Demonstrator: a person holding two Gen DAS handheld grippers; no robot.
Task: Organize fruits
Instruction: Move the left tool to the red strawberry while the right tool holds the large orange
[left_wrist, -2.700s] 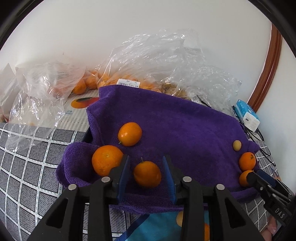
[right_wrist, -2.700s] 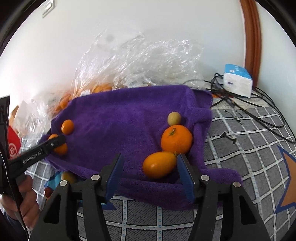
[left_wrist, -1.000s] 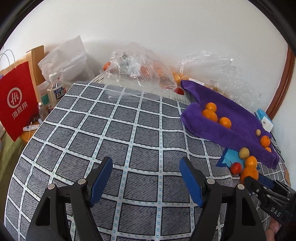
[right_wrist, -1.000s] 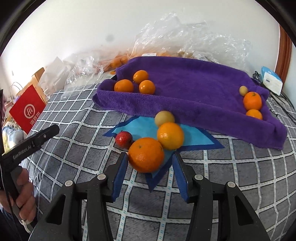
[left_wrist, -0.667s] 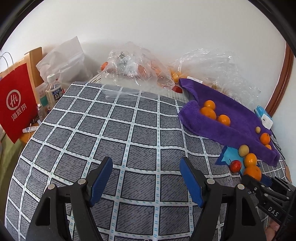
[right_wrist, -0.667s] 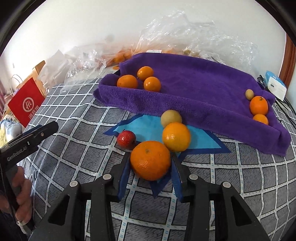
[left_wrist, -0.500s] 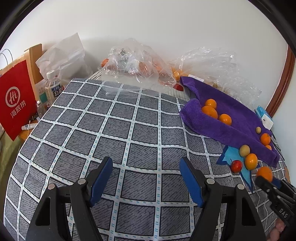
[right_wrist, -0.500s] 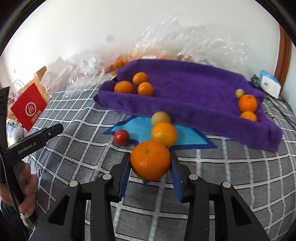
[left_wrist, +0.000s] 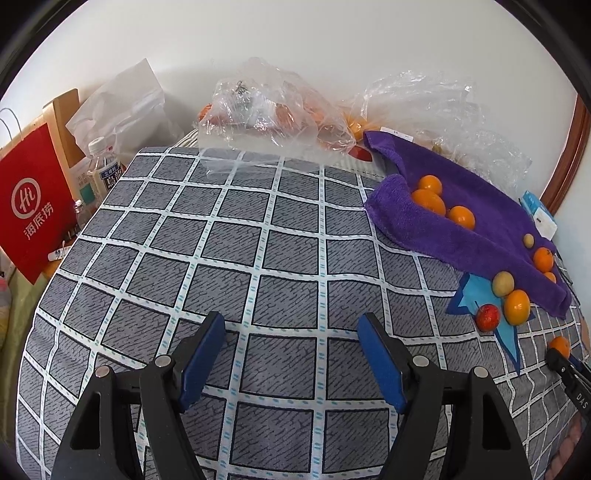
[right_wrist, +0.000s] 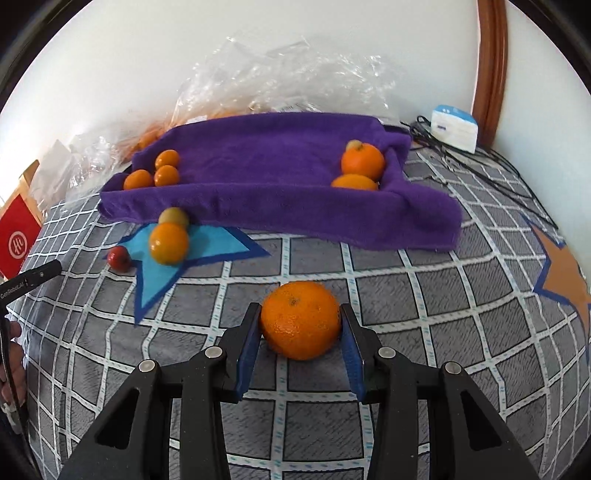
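Left gripper (left_wrist: 291, 360) hangs open and empty over the checked cloth (left_wrist: 221, 240), well left of the purple towel (right_wrist: 280, 162). On that towel, three oranges (right_wrist: 155, 171) sit at its left end, two more (right_wrist: 360, 168) at its right. Just in front of its left end, three fruits (right_wrist: 162, 240) lie loose on the blue star (right_wrist: 207, 245). Right gripper (right_wrist: 300, 332) clamps a large orange (right_wrist: 300, 319) before the towel's middle, so sorting looks perhaps half done.

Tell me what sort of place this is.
Likely a home room: a grey checked quilted cover, clear plastic grocery bags of fruit against the wall, and a red paper shopping bag beside it.
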